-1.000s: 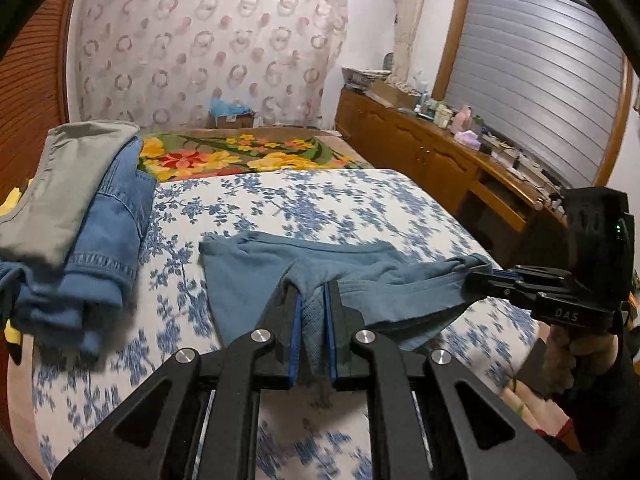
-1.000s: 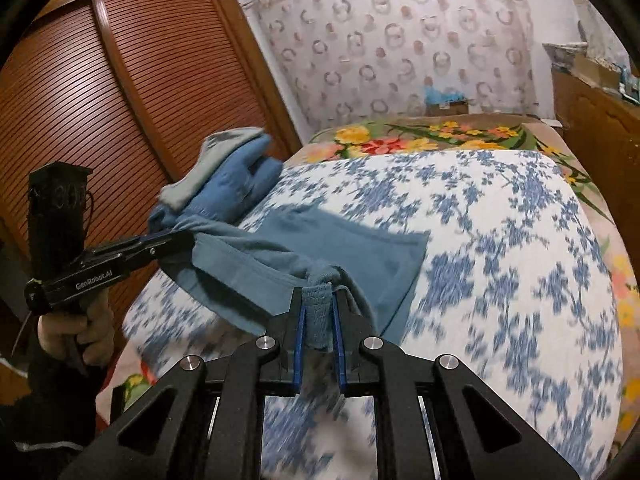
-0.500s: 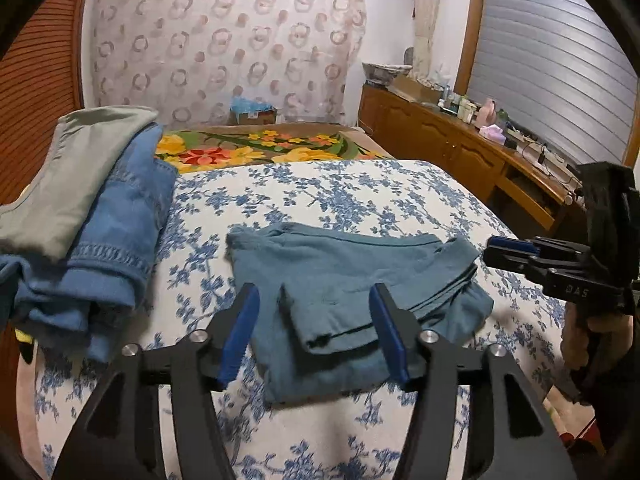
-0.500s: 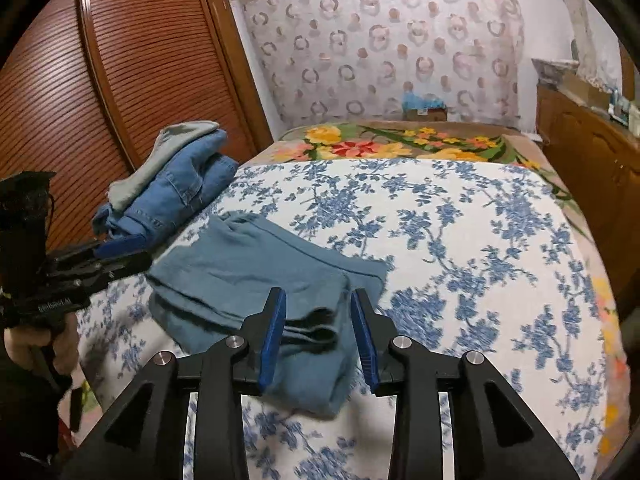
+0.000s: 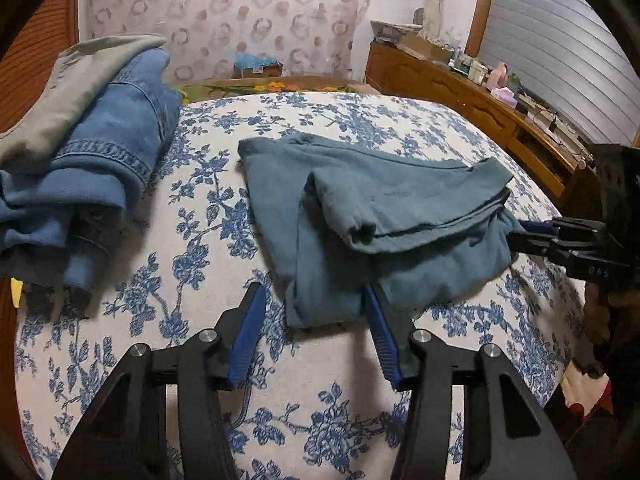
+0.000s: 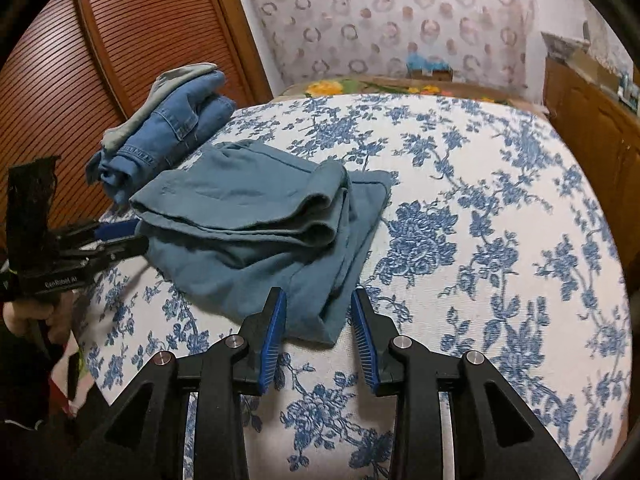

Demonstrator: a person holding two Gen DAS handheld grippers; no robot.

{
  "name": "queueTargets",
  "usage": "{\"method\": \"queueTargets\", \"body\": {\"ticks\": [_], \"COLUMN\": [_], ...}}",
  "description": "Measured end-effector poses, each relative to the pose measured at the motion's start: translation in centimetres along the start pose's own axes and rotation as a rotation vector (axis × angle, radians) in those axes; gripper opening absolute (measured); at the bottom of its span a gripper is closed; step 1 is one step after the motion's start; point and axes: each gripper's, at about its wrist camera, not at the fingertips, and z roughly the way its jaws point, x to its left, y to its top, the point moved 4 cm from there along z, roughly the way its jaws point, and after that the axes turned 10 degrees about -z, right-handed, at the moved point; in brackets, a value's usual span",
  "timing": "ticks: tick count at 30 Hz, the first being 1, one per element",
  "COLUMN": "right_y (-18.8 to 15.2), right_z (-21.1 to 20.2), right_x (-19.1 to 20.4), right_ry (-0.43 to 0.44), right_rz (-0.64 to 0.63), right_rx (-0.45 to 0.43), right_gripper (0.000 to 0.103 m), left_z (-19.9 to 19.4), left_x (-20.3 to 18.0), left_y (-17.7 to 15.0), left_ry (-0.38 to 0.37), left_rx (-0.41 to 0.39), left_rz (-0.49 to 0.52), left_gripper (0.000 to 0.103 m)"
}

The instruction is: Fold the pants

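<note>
teal pants [image 5: 384, 216], blue-floral bedspread [image 5: 192, 240]

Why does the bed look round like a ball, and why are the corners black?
Left wrist view: the fisheye lens bulges the bed and bends the shutter, and its rim blacks out the corners. Right wrist view: same bulge, curved wardrobe; the flowers at the right edge look smeared.

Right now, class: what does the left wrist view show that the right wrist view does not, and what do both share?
Only the left wrist view shows the grey roller shutter and the cluttered sideboard top. Only the right wrist view shows the slatted wooden wardrobe doors broadly. Both share the folded teal pants on the floral bedspread, the jeans pile, and both grippers, left gripper and right gripper, open.
</note>
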Motion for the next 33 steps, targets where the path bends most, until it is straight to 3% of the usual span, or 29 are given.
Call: {"method": "queueTargets", "body": {"ticks": [2,4,7,11,18,22,24,27,30,33], "right_y": [0.4,0.7,0.6,0.5,-1.1,-2.2,-2.3,-2.2,-1.8,-1.6], "right_z": [0.3,0.3,0.4,-0.8,-3.7,-4.5,-4.4,-4.3,-4.5,-4.4], "right_x": [-0.1,-0.2,0.1,0.1,0.6,1.2,1.3,1.9,2.2,2.5], "right_ry": [-0.002,-0.002,0.036,0.04,0.068,0.067,0.026,0.001,-0.004,-0.015], "right_rz": [-0.007,-0.008,-0.018,-0.035,-0.03,-0.042,-0.065,-0.103,-0.115,-0.135], "right_rx": [-0.002,0.0,-0.011,-0.036,-0.049,-0.038,-0.018,-0.001,-0.007,-0.012], "right_gripper": [0.035,0.032,0.012,0.008,0.008,0.008,0.008,0.017,0.027,0.034], "left_z": [0.4,0.9,0.6,-0.8,-3.4,-3.6,-3.3,-2.7,-2.6,-2.4], "left_x": [-0.1,-0.1,-0.1,-0.4,-1.8,-2.1,-2.4,-2.7,-2.8,-3.0], "left_y": [0.1,0.2,0.2,-0.1,-2.7,-4.0,-4.2,-4.0,-3.4,-2.7], "left_ry": [-0.017,-0.036,-0.047,-0.061,-0.101,-0.076,-0.045,0.006,-0.003,0.006], "left_rx": [0.003,0.016,0.004,-0.016,-0.005,0.006,0.012,0.012,0.002,-0.006], "left_rz": [0.003,0.0,-0.006,-0.005,0.01,0.036,0.064,0.103,0.103,0.113], "left_gripper": [0.046,0.031,0.013,0.01,0.01,0.011,0.02,0.033,0.047,0.05]}}
